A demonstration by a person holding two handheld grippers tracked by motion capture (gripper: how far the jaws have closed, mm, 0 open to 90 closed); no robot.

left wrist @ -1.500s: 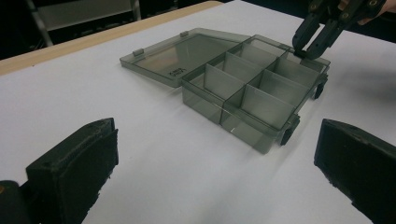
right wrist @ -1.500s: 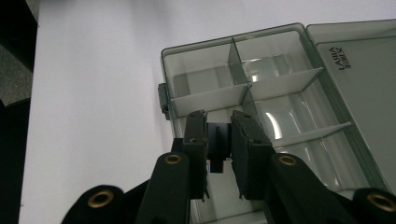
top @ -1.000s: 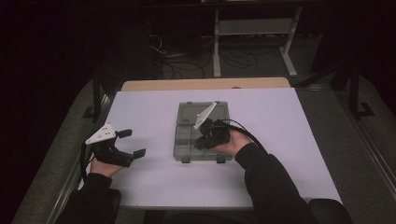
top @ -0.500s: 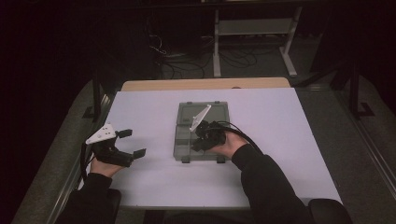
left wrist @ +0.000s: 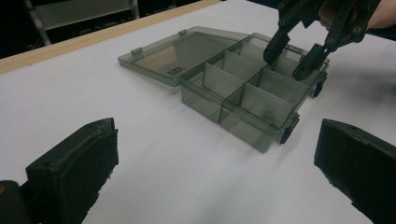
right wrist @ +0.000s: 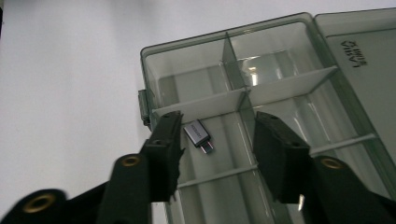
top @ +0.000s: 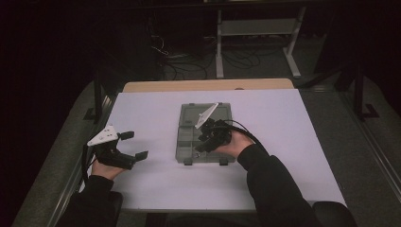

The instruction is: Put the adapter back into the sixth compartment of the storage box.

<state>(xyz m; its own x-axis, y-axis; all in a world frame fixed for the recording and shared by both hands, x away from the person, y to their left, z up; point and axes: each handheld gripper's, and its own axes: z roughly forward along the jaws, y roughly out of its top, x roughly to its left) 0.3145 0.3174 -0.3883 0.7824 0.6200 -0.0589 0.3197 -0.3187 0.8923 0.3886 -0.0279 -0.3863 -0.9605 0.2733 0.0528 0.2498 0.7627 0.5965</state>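
My right gripper (top: 204,137) hangs over the open box (top: 189,142) in the middle of the white surface (top: 283,142), tilted down into its near compartments. Its jaws have just been opening, and they now stand partly apart with nothing pressed between them. In the right gripper view, a small silver adapter (right wrist: 199,136) lies loose on the floor of one compartment, in the gap between my right gripper's (right wrist: 215,140) jaws and touching neither pad. It rests just below a divider wall, close to the box's outer wall where a latch sticks out.

The box is smoky clear plastic, split by dividers into several compartments. Its lid (left wrist: 177,56) lies flat on the surface on the far side, hinged back. In the left gripper view, my right gripper (left wrist: 299,51) shows at the far corner of the box (left wrist: 243,102), its two black jaws pointing down into it.

My left gripper (top: 132,145) rests well apart from the box, near the left edge of the surface, in my left hand (top: 106,168). Its jaws are wide and hold nothing; bare surface shows between them in the left gripper view (left wrist: 215,163), and they face the box.
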